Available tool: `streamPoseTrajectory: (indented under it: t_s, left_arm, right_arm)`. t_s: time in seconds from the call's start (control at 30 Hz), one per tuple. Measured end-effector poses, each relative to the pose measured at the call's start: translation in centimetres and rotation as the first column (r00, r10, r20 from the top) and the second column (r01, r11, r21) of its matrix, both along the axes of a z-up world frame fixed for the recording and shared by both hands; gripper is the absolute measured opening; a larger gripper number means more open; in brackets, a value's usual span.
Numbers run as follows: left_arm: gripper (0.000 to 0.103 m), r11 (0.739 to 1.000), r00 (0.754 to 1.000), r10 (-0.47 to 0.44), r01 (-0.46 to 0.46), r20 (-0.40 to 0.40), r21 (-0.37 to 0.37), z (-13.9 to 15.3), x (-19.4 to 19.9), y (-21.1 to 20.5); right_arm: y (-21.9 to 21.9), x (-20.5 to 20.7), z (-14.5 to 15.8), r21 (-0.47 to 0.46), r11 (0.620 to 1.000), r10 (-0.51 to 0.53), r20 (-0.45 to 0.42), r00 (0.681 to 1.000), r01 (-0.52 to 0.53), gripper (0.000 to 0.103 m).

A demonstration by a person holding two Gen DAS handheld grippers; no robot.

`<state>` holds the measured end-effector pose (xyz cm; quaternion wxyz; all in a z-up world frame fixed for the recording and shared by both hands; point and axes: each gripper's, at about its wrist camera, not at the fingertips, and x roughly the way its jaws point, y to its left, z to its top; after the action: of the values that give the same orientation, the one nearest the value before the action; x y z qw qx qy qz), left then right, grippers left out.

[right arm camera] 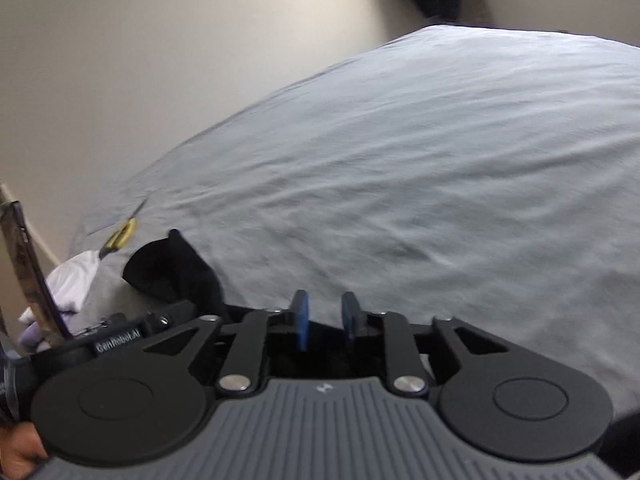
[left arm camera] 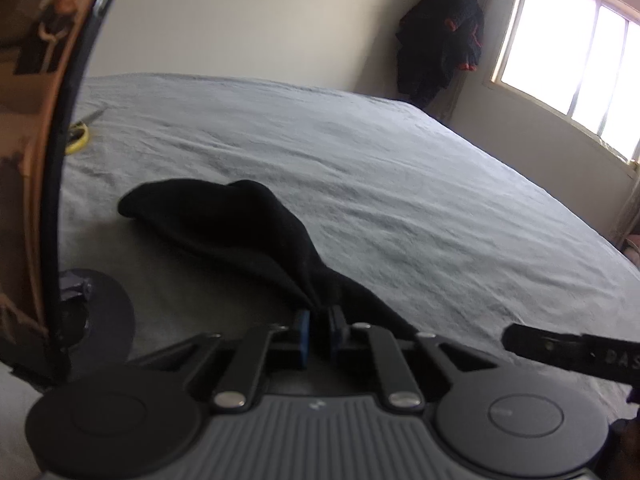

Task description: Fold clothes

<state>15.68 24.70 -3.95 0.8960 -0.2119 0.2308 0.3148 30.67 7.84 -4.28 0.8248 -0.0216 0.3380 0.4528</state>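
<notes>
Left gripper (left arm camera: 319,318) is what I check first: its blue pads (left arm camera: 303,326) are pinched together on a bunched corner of the black garment (left arm camera: 224,220), and from that grip the cloth trails up and to the left across the grey bedsheet (left arm camera: 400,184). On my right gripper (right arm camera: 325,314) the two pads stand apart with nothing between them, hovering over the sheet. From the right wrist camera I see the garment at lower left, partly hidden behind the gripper frame. Yellow-handled scissors (right arm camera: 120,234) lie on the sheet beyond it, near a white cloth (right arm camera: 76,276). Dark clothing (left arm camera: 440,40) hangs in the corner beside the bright window (left arm camera: 576,60).
</notes>
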Motion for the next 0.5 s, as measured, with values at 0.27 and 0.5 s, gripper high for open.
streamPoseTrajectory:
  t_s: [0.27,0.5]
  left_arm:
    - [0.017,1.0,1.0,0.007,-0.007,0.001,0.005,0.0,0.1,0.1]
    - [0.019,1.0,1.0,0.011,-0.011,-0.016,0.019,-0.1,0.2,0.1]
  right_arm:
    - [3.6,-1.1,0.1,-0.089,0.981,0.181,0.067,0.981,-0.175,0.024]
    - [3.4,-1.9,1.5,-0.021,0.995,0.104,0.178,0.979,-0.102,0.005]
